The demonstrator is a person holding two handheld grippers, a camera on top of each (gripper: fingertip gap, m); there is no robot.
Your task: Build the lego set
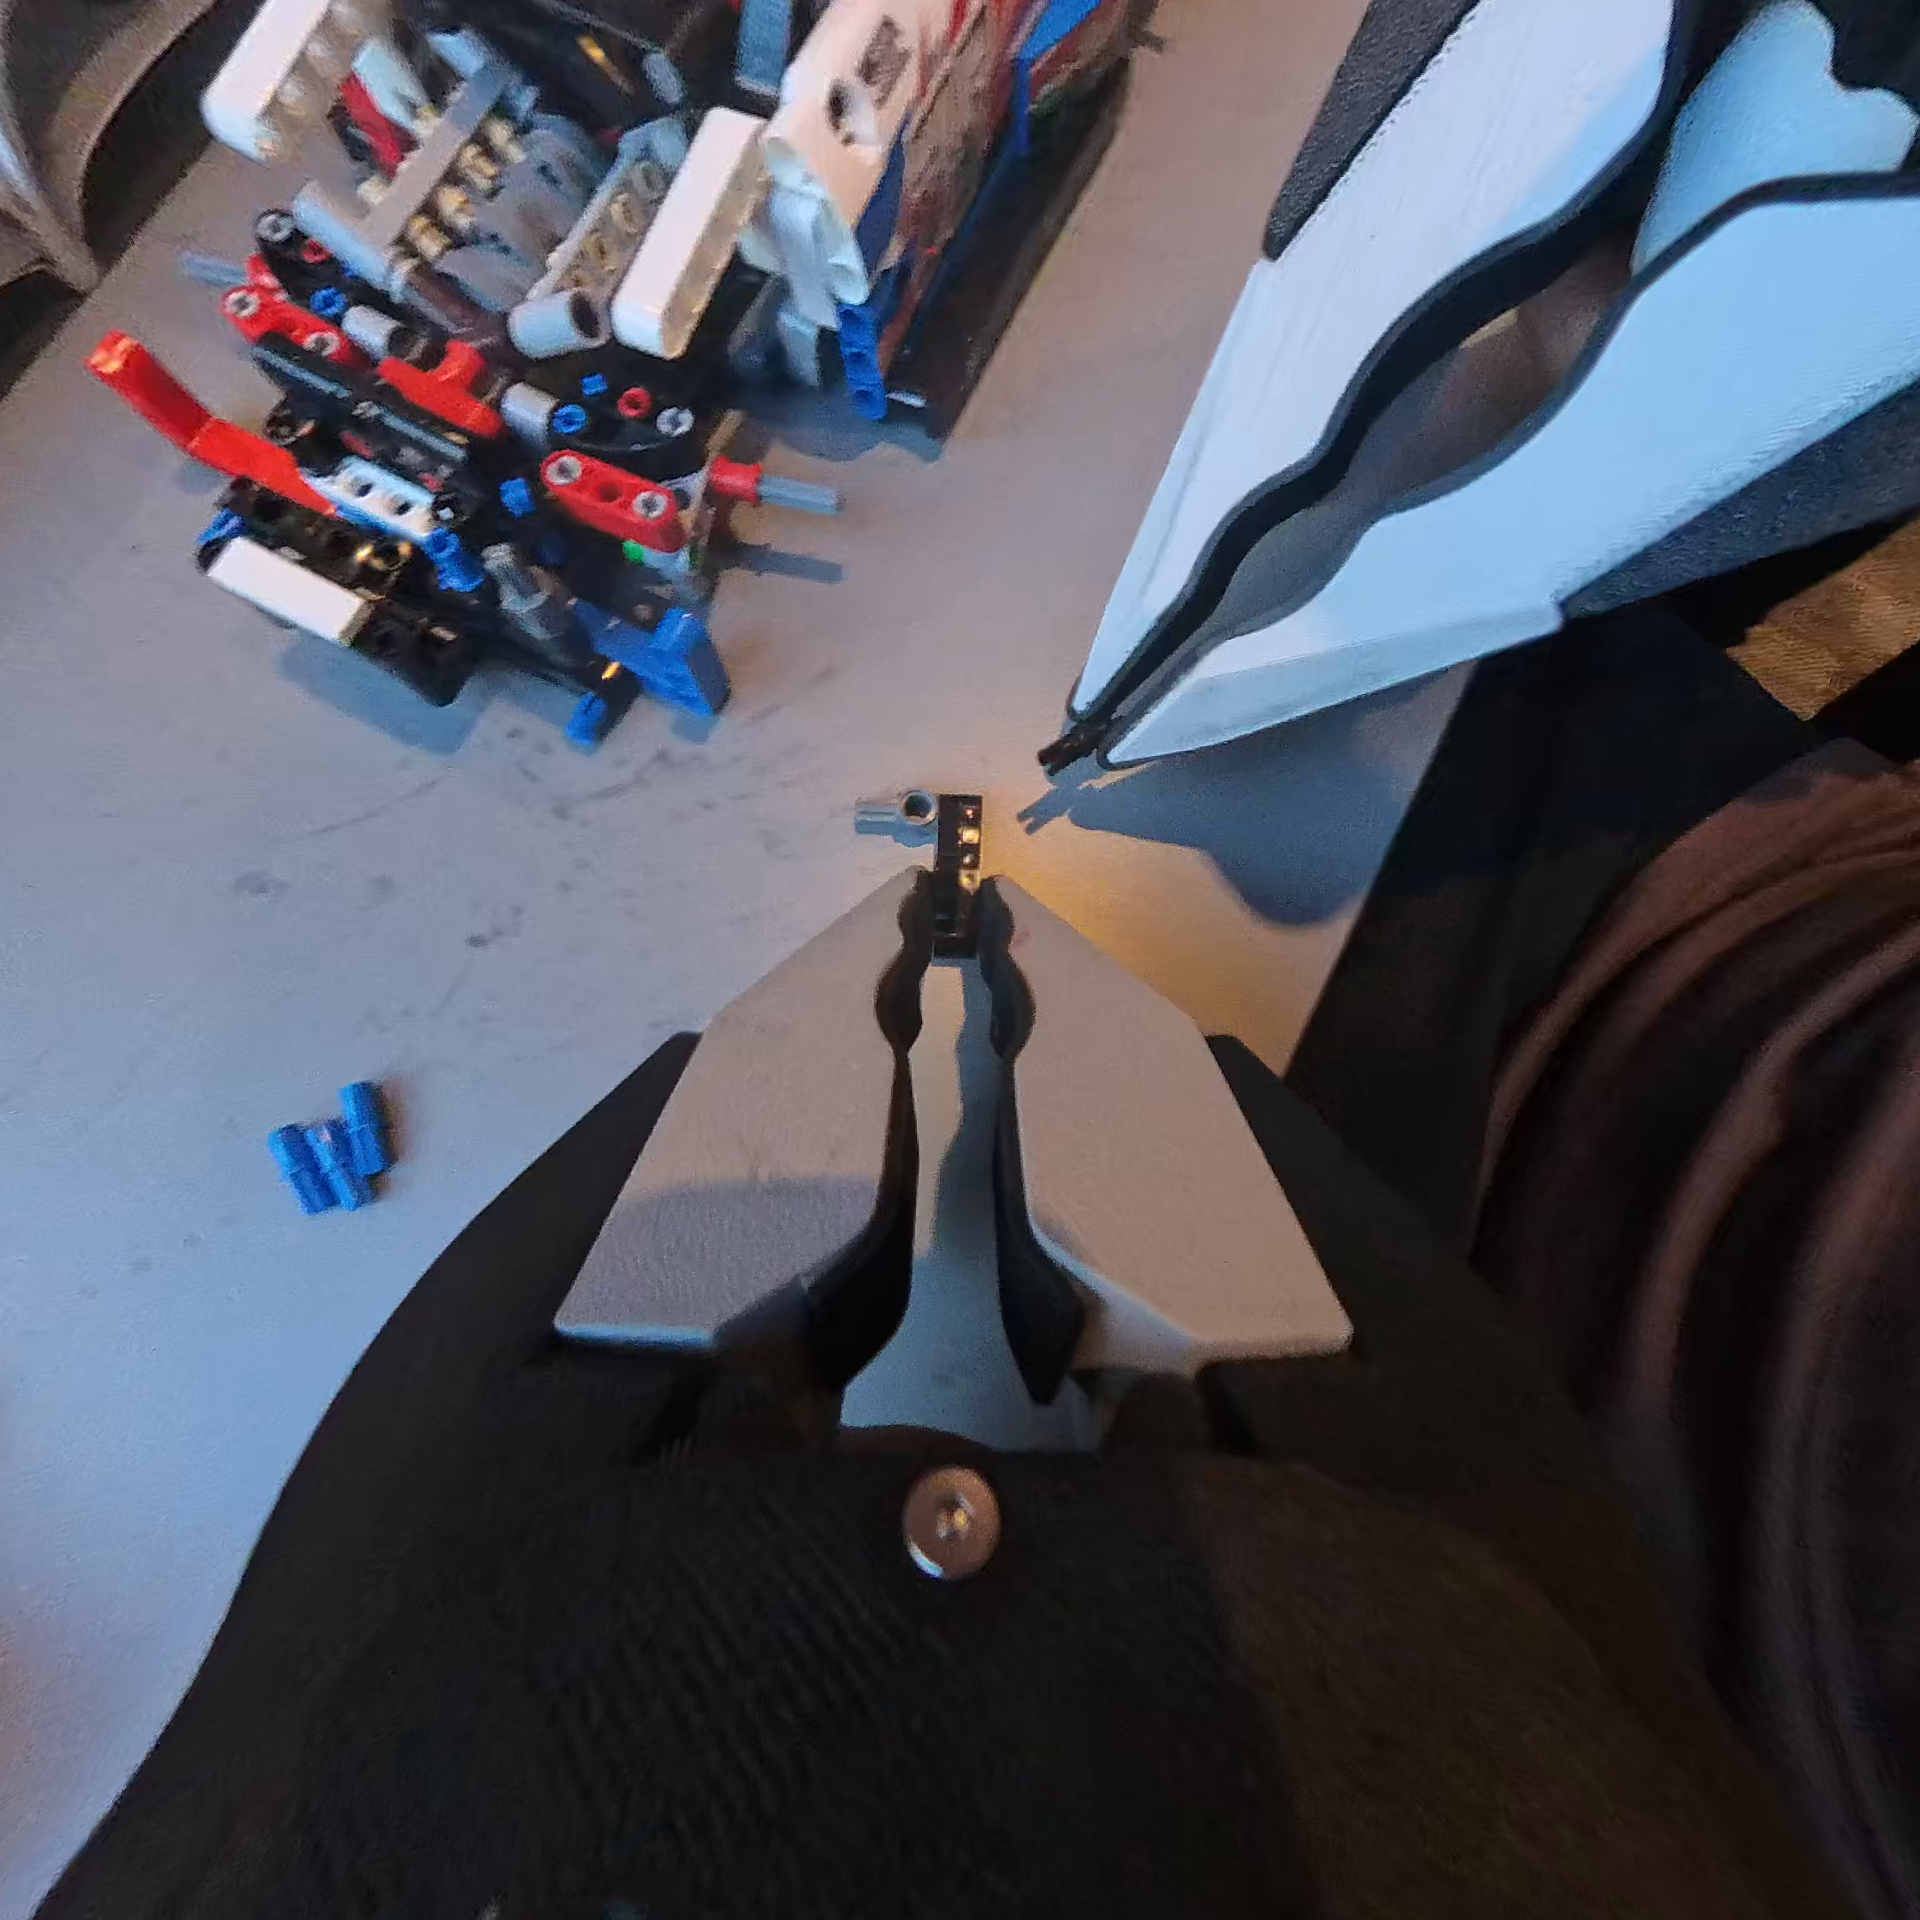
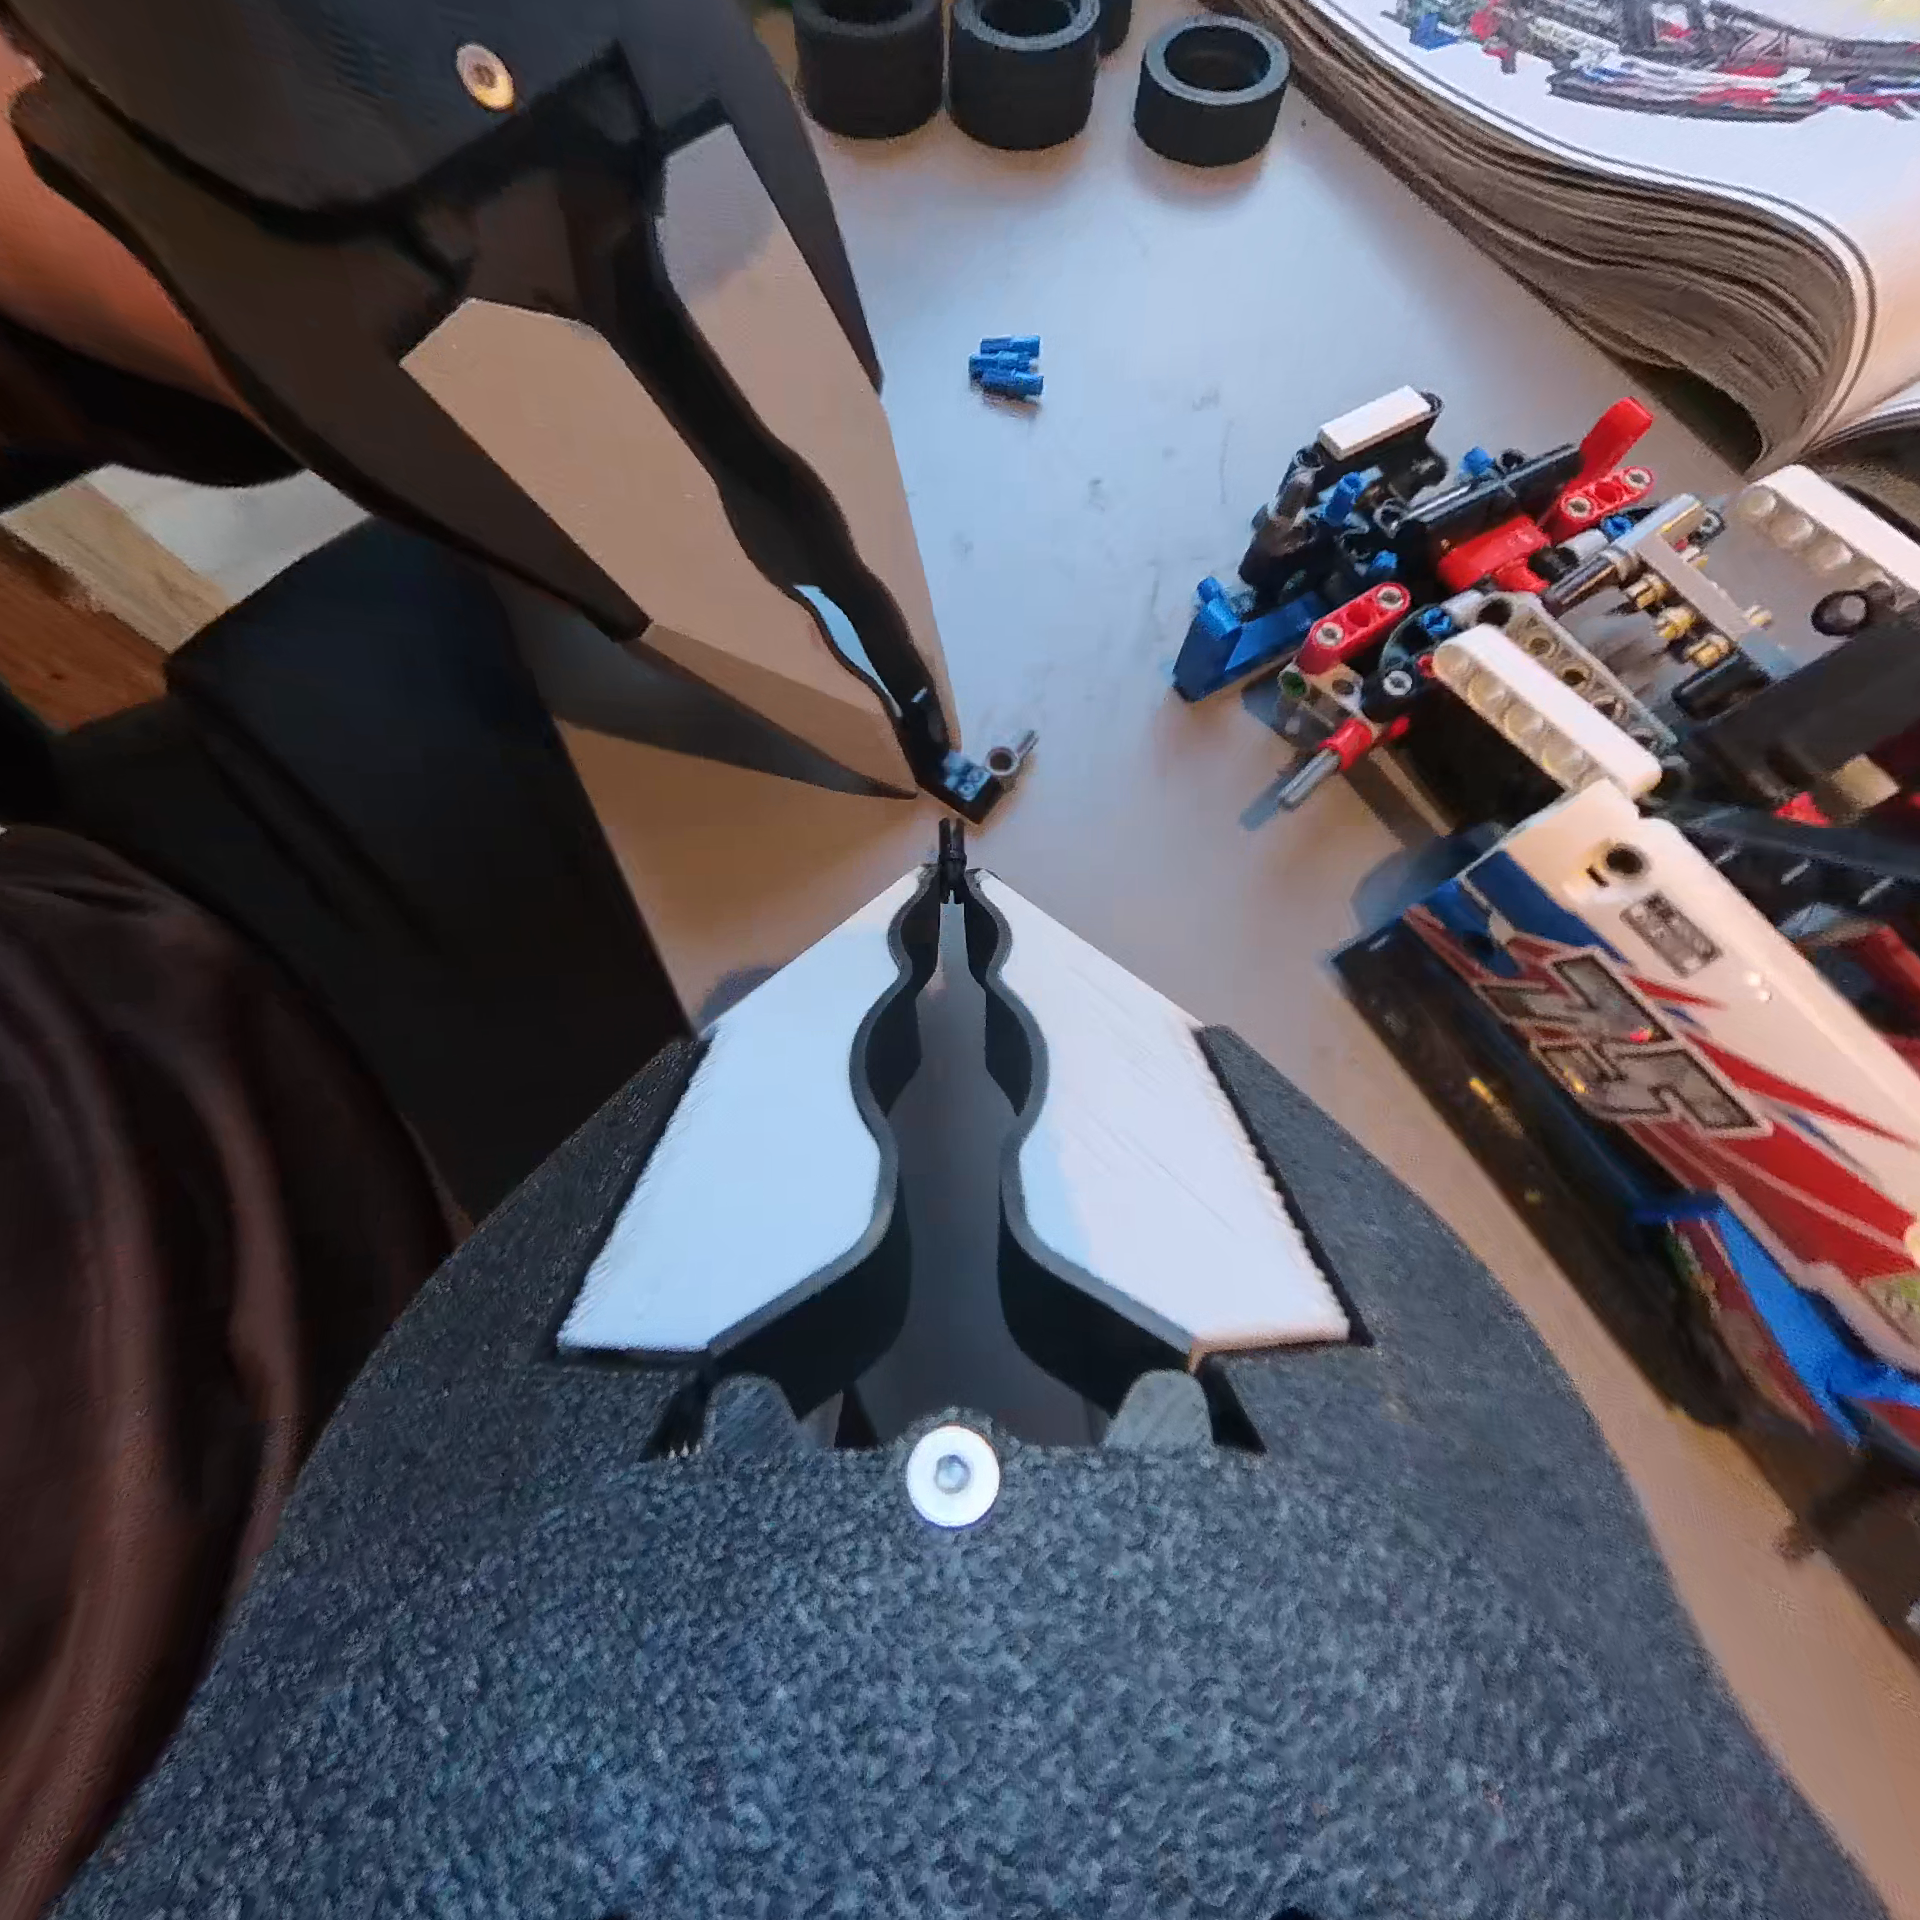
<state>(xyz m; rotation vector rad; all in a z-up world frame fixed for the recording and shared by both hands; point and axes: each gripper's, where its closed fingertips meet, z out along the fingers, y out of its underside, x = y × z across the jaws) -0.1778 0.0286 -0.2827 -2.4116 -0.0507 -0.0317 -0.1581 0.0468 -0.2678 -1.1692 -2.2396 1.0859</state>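
Table: my left gripper and right gripper meet tip to tip near its front edge | beam in left, pin in right, apparently just apart | pin cluster left of me | model beyond | tyres and manual behind.

This looks like a hobby or work table indoors rather than a kitchen or a shop; I cannot tell whether it stands in a home or a lab. The pale grey tabletop is scuffed and smudged. A thick, open instruction booklet lies at its far edge, with loose black rubber tyres lined up beside it. A half-built Technic vehicle sits on the surface, and a few small blue connector pins lie loose nearby. The light is dim and warm.
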